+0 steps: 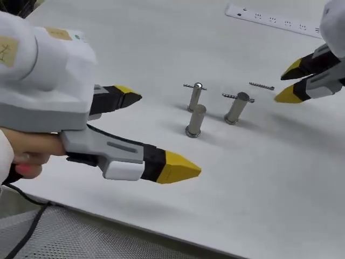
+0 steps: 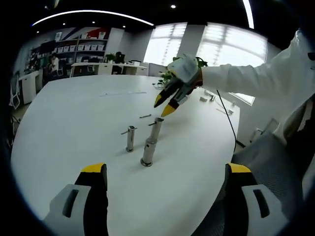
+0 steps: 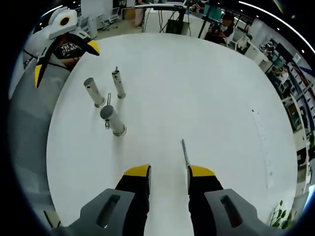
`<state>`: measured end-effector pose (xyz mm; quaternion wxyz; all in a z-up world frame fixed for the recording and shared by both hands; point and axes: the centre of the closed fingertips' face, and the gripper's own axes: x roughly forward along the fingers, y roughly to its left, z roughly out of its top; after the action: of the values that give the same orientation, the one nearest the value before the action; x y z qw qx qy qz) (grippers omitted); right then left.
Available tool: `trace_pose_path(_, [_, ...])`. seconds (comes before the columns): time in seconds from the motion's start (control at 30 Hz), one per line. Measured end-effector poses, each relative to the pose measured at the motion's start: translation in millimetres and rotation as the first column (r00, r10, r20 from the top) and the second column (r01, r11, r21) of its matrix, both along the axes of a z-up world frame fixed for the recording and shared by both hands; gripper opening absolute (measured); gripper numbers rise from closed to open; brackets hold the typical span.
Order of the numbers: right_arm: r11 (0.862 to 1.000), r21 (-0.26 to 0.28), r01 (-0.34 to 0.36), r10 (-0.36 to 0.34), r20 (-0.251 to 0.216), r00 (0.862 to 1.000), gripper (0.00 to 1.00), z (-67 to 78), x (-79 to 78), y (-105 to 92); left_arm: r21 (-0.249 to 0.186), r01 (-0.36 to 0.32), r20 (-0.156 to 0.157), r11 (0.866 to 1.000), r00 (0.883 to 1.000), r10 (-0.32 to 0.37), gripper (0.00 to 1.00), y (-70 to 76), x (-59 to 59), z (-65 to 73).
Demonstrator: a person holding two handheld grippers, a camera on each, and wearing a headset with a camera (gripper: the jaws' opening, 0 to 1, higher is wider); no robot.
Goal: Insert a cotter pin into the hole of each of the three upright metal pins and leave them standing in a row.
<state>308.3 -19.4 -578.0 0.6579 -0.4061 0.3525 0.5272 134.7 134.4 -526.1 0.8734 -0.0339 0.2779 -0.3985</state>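
Three upright metal pins stand close together on the white table [image 1: 161,43]. The back pin [image 1: 194,97] and the right pin [image 1: 237,108] each carry a cotter pin through the top. I see none in the front pin [image 1: 195,122]. A loose cotter pin [image 1: 261,86] lies flat on the table just ahead of my right gripper [image 1: 283,85], which is open and holds nothing. In the right gripper view that cotter pin [image 3: 184,152] lies just ahead of the tips of the right gripper [image 3: 170,172]. My left gripper [image 1: 159,132] hovers wide open left of the pins, with the front pin [image 2: 147,152] ahead of it.
A white power strip [image 1: 275,20] lies at the table's far right. The table's near edge [image 1: 161,229] runs across the bottom, with a grey mesh surface and a black cable below it. A person's hand [image 1: 27,154] holds the left gripper's handle.
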Motion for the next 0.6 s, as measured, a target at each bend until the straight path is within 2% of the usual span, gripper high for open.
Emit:
trace_pose_path(0.13, [1.000, 0.005, 0.007, -0.007, -0.001, 1.000, 0.25, -3.4, 9.8, 1.9, -0.035, 0.042, -0.001, 0.998, 0.999, -0.042, 0.99, -7.2, -6.6, 3.6])
trace_pose_path(0.27, [1.000, 0.003, 0.012, -0.012, -0.025, 1.000, 0.25, -10.0, 19.9, 3.8, -0.030, 0.044, 0.002, 0.999, 0.999, -0.044, 0.99, -10.7, -7.8, 4.1])
trace_pose_path(0.4, [1.000, -0.008, 0.011, -0.012, -0.026, 1.000, 0.19, -15.9, 28.4, 2.6, -0.028, 0.035, 0.001, 0.999, 0.999, -0.035, 0.99, -10.4, -7.3, 3.3])
trace_pose_path(0.47, [1.000, -0.011, 0.007, -0.007, -0.037, 0.999, 0.17, -20.9, 34.7, 1.9, -0.028, 0.033, 0.000, 0.999, 0.999, -0.033, 0.99, -10.8, -7.6, 3.3])
trace_pose_path(0.5, [1.000, -0.015, 0.010, -0.010, -0.041, 0.999, 0.17, -24.5, 42.6, 0.7, -0.031, 0.029, -0.001, 0.999, 1.000, -0.029, 0.99, -10.9, -7.5, 3.1])
trace_pose_path(0.6, [1.000, -0.028, -0.005, 0.004, -0.039, 0.999, 0.15, -26.8, 45.2, 0.5, -0.035, 0.021, -0.008, 0.999, 1.000, -0.021, 0.99, -11.8, -8.2, 1.9])
